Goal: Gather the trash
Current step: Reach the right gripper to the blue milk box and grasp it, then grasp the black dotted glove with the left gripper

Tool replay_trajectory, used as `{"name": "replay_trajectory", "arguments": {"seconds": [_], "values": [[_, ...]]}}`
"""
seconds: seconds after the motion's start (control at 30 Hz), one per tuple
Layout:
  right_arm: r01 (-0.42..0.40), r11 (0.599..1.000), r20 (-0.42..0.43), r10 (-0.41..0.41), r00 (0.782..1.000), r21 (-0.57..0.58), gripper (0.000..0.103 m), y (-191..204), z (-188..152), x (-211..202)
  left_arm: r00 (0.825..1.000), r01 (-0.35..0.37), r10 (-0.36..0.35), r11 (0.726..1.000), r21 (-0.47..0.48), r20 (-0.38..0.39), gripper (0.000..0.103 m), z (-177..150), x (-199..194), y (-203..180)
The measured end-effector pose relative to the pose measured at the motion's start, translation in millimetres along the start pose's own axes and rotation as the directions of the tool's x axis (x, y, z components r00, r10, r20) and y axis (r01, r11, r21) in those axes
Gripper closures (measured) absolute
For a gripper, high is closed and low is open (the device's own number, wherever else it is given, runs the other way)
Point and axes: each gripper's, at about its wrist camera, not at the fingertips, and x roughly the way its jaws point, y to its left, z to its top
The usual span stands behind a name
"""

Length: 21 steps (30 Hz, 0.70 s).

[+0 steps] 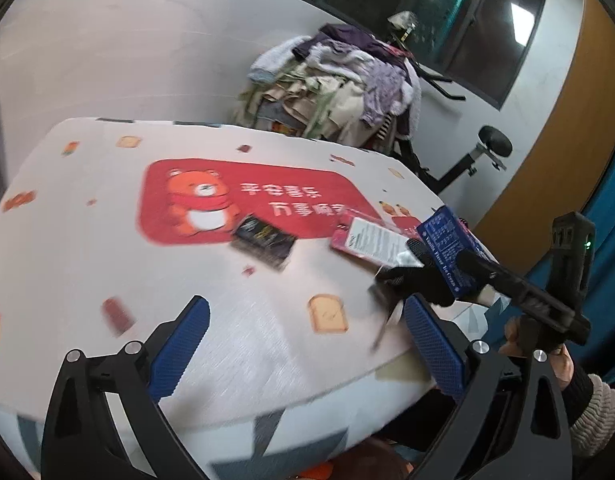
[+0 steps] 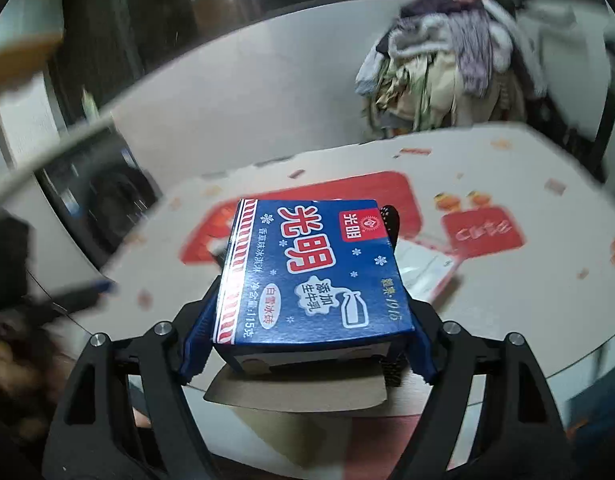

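Observation:
My right gripper point(image 2: 307, 248) is shut on a blue ice-cream carton point(image 2: 307, 264) with white and red lettering, its blue pads pressing on both sides. The carton hangs just above the table; a brown flap shows under it. In the left wrist view the same carton point(image 1: 451, 248) sits at the table's right edge in the right gripper point(image 1: 443, 268). My left gripper point(image 1: 305, 312) stands wide open over the white tablecloth, nothing between its fingers. A black wrapper point(image 1: 263, 240) and a pink packet with a white label point(image 1: 367, 240) lie on the table beyond it.
The round table point(image 1: 107, 240) has a white cloth with a red bear panel. Behind it, a heap of clothes point(image 1: 335, 80) lies on an exercise bike. A washing machine point(image 2: 107, 200) stands to the left. A hand and sleeve point(image 1: 587, 396) are at lower right.

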Motion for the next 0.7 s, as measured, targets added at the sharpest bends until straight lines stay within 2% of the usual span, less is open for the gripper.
{"name": "replay_trajectory", "arguments": {"seconds": [0.1, 0.23, 0.33, 0.43, 0.53, 0.7], "values": [[-0.076, 0.989, 0.011, 0.075, 0.997, 0.128, 0.026, -20.1, 8.8, 0.9, 0.999, 0.038, -0.038, 0.999, -0.003, -0.018, 0.008, 5.8, 17.0, -9.1], [-0.075, 0.987, 0.057, 0.067, 0.996, 0.143, 0.026, -27.1, 22.6, -6.0, 0.997, 0.063, -0.062, 0.998, 0.014, -0.054, 0.009, 0.4, 34.6, -22.1], [-0.124, 0.972, 0.112, 0.104, 0.988, 0.198, 0.026, -37.7, 29.0, -13.4, 0.995, 0.07, -0.07, 0.998, -0.008, -0.077, 0.009, -4.0, 42.6, -19.2], [-0.161, 0.952, 0.113, 0.136, 0.984, 0.259, 0.026, -47.2, 30.7, -9.2, 0.992, 0.092, -0.095, 0.995, -0.036, -0.085, 0.009, -5.6, 47.7, -17.6], [-0.161, 0.953, 0.1, 0.14, 0.985, 0.256, 0.026, -44.6, 35.0, -4.2, 0.991, 0.108, -0.108, 0.994, -0.004, -0.084, 0.013, -3.5, 48.2, -26.6], [-0.22, 0.947, 0.078, 0.208, 0.975, 0.235, 0.026, -20.6, 47.9, 1.5, 0.989, 0.131, -0.132, 0.991, -0.006, -0.072, 0.014, -3.4, 43.9, -30.3]]}}
